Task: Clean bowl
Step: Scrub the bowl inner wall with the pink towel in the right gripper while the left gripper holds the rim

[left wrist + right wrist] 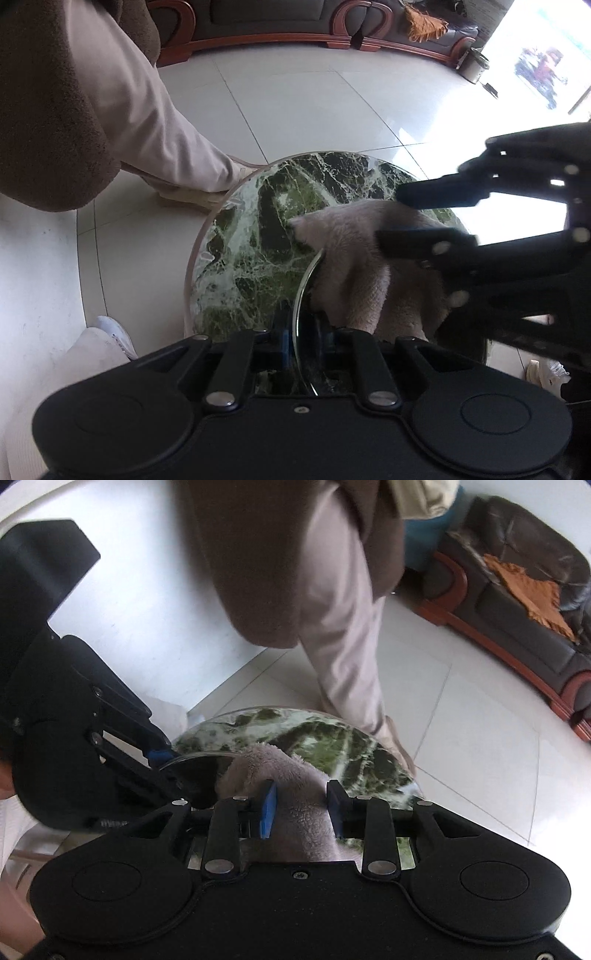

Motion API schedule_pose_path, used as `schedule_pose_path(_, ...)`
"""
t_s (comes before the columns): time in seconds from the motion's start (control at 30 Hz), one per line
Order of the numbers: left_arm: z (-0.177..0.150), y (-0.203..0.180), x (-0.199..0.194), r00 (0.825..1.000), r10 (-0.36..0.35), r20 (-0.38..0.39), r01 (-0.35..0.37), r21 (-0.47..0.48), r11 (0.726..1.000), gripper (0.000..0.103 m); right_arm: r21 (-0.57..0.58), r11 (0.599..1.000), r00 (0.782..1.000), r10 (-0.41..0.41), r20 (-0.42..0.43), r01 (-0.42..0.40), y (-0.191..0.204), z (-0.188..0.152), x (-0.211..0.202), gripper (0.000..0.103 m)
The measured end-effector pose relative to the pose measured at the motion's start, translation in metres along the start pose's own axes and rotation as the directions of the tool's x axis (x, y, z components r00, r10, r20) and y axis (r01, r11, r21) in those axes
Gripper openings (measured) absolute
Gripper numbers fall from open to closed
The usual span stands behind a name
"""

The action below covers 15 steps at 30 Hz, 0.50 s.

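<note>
Gripping: left gripper (pixel 301 334), jaws nearly together, clamped on the glass bowl (pixel 303 291) rim.
Right gripper (pixel 301 805): jaws partly apart, pink cloth (pixel 295 786) between them.
Bowl: over the marble table (pixel 255 236).

A round table (pixel 251 236) with a green-and-white marbled top and a pale rim stands on the white tiled floor (pixel 295 110), its bare surface showing beside the glass bowl (pixel 301 295) and cloth (pixel 354 266) above it.
</note>
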<state>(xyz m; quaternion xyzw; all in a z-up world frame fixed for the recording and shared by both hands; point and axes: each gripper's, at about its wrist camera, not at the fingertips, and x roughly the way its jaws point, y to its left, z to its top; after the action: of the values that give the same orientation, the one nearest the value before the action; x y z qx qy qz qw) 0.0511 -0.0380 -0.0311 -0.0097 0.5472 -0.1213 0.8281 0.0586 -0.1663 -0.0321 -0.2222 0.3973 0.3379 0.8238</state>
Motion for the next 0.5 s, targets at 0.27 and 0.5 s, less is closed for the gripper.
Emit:
schedule_pose_path(0.27,-0.002,-0.001,-0.002,1.0,0.006,0.013,-0.006,-0.026,1.0,0.012,0.259,0.965,0.999,-0.026,-0.034,0.034,-0.013,-0.041,-0.016,0.02)
schedule_pose_path(0.5,0.0,-0.004,-0.001,1.0,0.013,0.002,-0.013,0.001,1.0,0.013,0.147,0.988,0.998,-0.052,-0.032,0.056,-0.006,-0.019,-0.008,0.02)
